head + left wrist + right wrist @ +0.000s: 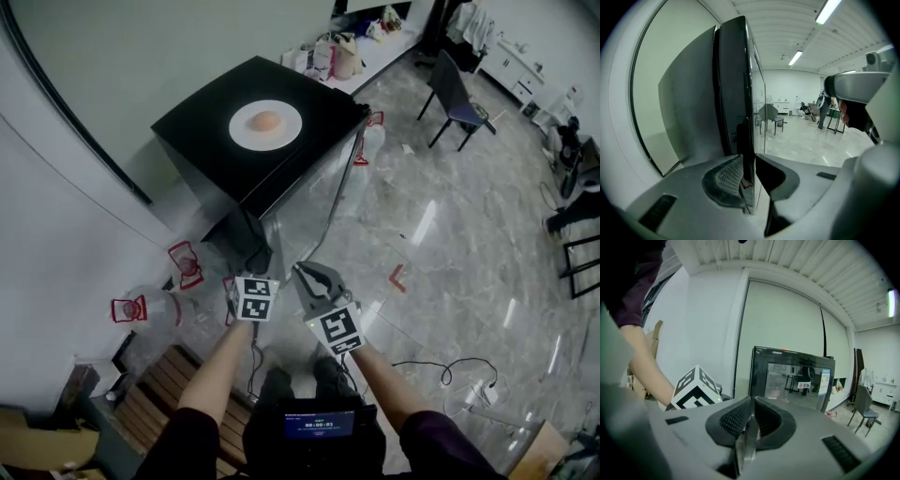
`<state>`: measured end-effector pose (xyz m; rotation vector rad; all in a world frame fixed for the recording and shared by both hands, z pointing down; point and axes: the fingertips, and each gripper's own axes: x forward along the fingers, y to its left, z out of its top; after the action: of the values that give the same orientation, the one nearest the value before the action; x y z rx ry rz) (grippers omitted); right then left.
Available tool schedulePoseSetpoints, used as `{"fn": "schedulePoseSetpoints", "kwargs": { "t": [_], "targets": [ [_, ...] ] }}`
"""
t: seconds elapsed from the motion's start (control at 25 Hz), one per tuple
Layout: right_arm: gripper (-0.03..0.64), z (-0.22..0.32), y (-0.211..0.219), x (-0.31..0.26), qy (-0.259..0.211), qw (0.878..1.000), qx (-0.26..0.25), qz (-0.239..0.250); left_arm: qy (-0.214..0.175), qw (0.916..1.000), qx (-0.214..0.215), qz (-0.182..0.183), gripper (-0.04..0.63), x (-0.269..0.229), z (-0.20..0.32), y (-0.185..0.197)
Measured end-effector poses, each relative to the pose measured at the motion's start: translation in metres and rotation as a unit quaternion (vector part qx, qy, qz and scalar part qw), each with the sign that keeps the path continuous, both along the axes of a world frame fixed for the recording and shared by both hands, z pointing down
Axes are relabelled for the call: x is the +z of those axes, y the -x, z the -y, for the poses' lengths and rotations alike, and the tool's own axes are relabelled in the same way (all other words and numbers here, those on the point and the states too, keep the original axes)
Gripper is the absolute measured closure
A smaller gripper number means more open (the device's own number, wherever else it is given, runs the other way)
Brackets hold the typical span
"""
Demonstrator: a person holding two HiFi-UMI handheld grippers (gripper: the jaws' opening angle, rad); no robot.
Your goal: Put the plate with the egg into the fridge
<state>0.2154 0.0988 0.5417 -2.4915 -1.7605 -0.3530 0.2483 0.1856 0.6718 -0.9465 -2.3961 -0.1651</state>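
While plate (240, 127) with egg (266, 120) sits upper centre atop fridge (202, 139), left gripper (255, 267), jaws slightly parted, straddles door edge (749, 140). Right gripper (302, 272): clenched, empty.

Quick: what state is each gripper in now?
Left gripper: slightly open, fridge door edge between its fingers.
Right gripper: closed, empty.

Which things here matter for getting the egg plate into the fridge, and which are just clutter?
Job: plate, egg on it, black fridge, its glass door.
Clutter: chair, bags on the counter, floor cable, red tape mark, slatted bench.
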Motion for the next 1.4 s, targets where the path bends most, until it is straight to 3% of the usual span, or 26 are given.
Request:
{"fn": "schedulePoseSetpoints", "kwargs": {
  "t": [0.12,0.48,0.56,0.68,0.8,0.92,1.0,1.08,1.16,1.28,1.4],
  "targets": [
    [0.606,0.003,0.005,-0.002,0.009,1.0,0.022,0.005,0.02,0.9998,0.01,-0.003,0.526,-0.009,0.0,0.01],
    [0.604,0.016,0.024,-0.025,0.012,0.998,0.061,-0.005,-0.005,0.9987,-0.031,0.04,0.546,-0.004,0.003,0.008],
    [0.553,0.013,0.021,-0.041,0.013,0.999,0.046,0.013,-0.001,0.9993,-0.013,0.036,0.549,-0.007,0.008,0.012],
    [0.456,0.0,0.013,-0.073,0.011,0.997,0.02,0.081,0.013,0.9986,0.037,0.036,0.555,-0.015,0.042,0.035],
    [0.399,-0.007,0.009,-0.096,0.006,0.98,0.018,0.2,0.028,0.9978,0.031,0.052,0.56,-0.017,0.079,0.06],
    [0.396,-0.001,0.017,-0.109,0.006,0.947,0.026,0.32,0.032,0.9978,0.01,0.058,0.561,-0.022,0.103,0.081],
    [0.396,0.001,0.024,-0.1,-0.023,0.929,0.017,0.369,0.036,0.9979,-0.001,0.054,0.561,-0.021,0.111,0.09],
    [0.397,0.001,0.029,-0.086,-0.062,0.919,0.003,0.389,0.041,0.998,-0.005,0.049,0.56,-0.025,0.118,0.095],
    [0.398,0.005,0.032,-0.083,-0.08,0.919,-0.001,0.386,0.036,0.9982,0.009,0.047,0.56,-0.026,0.123,0.097],
    [0.402,0.008,0.034,-0.085,-0.083,0.92,-0.001,0.384,0.035,0.9968,0.033,0.063,0.56,-0.032,0.127,0.085],
    [0.405,0.008,0.036,-0.085,-0.083,0.919,0.003,0.385,0.047,0.9953,0.025,0.08,0.56,-0.047,0.117,0.061]
  ]
}}
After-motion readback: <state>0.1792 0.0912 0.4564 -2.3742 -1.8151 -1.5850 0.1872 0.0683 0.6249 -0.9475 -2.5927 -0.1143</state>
